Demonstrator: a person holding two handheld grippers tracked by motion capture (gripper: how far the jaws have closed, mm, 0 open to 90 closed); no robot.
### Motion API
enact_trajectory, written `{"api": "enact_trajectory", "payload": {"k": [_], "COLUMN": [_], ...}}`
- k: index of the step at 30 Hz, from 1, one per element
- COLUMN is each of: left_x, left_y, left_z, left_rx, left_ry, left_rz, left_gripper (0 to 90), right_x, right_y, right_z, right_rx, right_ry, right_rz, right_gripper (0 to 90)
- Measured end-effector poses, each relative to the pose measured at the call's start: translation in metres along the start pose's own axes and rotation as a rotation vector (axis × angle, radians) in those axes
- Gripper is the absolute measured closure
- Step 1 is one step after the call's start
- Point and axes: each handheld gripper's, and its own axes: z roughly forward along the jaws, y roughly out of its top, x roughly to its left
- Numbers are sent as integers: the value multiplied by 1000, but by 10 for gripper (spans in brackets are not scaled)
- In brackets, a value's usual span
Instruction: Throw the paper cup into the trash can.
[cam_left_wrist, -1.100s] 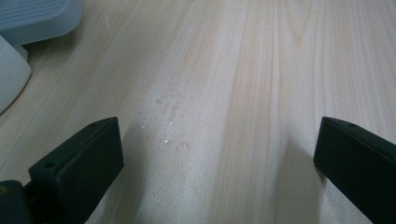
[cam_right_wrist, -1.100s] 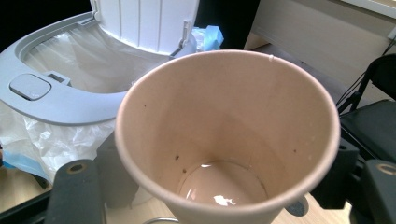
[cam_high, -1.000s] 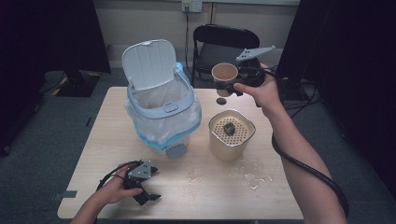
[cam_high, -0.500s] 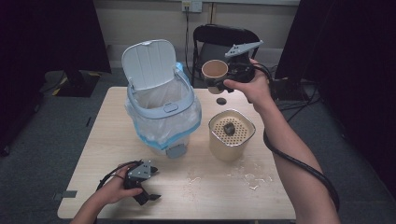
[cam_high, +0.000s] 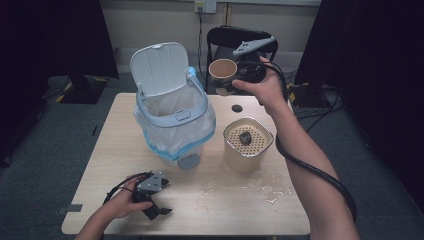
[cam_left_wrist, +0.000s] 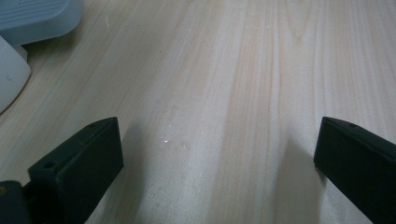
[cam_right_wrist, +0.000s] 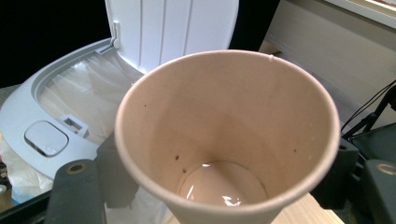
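My right gripper is shut on a brown paper cup and holds it upright in the air over the table's back edge, just right of the open bin. In the right gripper view the cup has a little liquid at its bottom, and the bin's white lid stands raised behind it. My left gripper rests on the table near the front left edge. Its jaws stand wide open over bare wood.
A beige canister with a perforated top and a dark lump on it stands right of the bin. A small black disc lies behind it. Spilled drops wet the table in front. A black chair stands behind the table.
My right gripper has carried the cup to the left and slightly up, closer to the bin's opening. The left gripper has stayed put.
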Motion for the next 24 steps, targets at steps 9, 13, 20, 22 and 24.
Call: {"api": "enact_trajectory", "payload": {"k": [9,13,20,22,24], "left_x": [0,0,0,0,0], "left_y": [0,0,0,0,0], "left_z": [0,0,0,0,0], "left_rx": [0,0,0,-1,0], "left_ry": [0,0,0,0,0], "left_rz": [0,-1,0,-1,0], "left_gripper": [6,6,6,6,6], "right_x": [4,6,12,14,15], "right_y": [13,19,30,33,34], "right_z": [12,16,24,26,29], "right_rx": [-22,-23,-27,-31,-34], "right_ry": [26,31,44,47,50], "right_rz": [-3,-11,-22,-23,-22], "right_gripper": [258,258,258,258,257]}}
